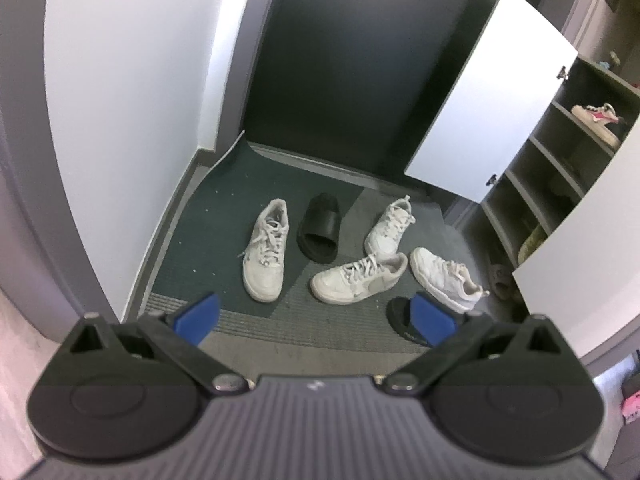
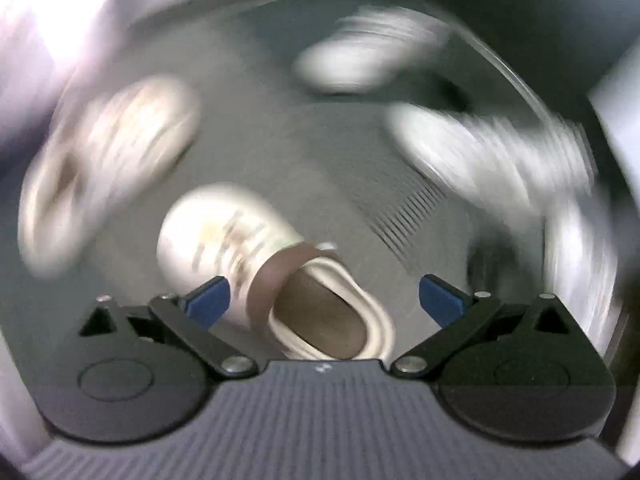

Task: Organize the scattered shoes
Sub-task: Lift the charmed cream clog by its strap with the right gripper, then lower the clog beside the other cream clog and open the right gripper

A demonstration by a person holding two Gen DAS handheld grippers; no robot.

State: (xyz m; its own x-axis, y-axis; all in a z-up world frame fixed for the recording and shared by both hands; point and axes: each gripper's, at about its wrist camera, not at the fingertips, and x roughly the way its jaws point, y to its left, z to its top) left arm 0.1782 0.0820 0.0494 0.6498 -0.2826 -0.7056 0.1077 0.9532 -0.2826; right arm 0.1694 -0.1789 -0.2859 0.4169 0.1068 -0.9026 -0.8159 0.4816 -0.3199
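Observation:
In the left wrist view several shoes lie scattered on the dark mat (image 1: 224,208): a white sneaker (image 1: 264,252) at the left, a black slide (image 1: 318,228) beside it, and three more white sneakers (image 1: 390,226) (image 1: 358,278) (image 1: 446,278) to the right. A second black slide (image 1: 400,318) is partly hidden behind my left gripper's right finger. My left gripper (image 1: 316,316) hovers open above the mat's near edge, holding nothing. In the blurred right wrist view a white shoe with brown lining (image 2: 256,248) sits between the wide-open jaws of my right gripper (image 2: 324,300). It lies against the left pad (image 2: 208,300), clear of the right pad.
An open shoe cabinet (image 1: 560,168) with shelves stands at the right, its white door (image 1: 488,96) swung out. A pink-and-white sneaker (image 1: 596,120) rests on an upper shelf. A dark door closes the back and a white wall (image 1: 132,120) the left. Several blurred white shoes (image 2: 108,160) surround the right gripper.

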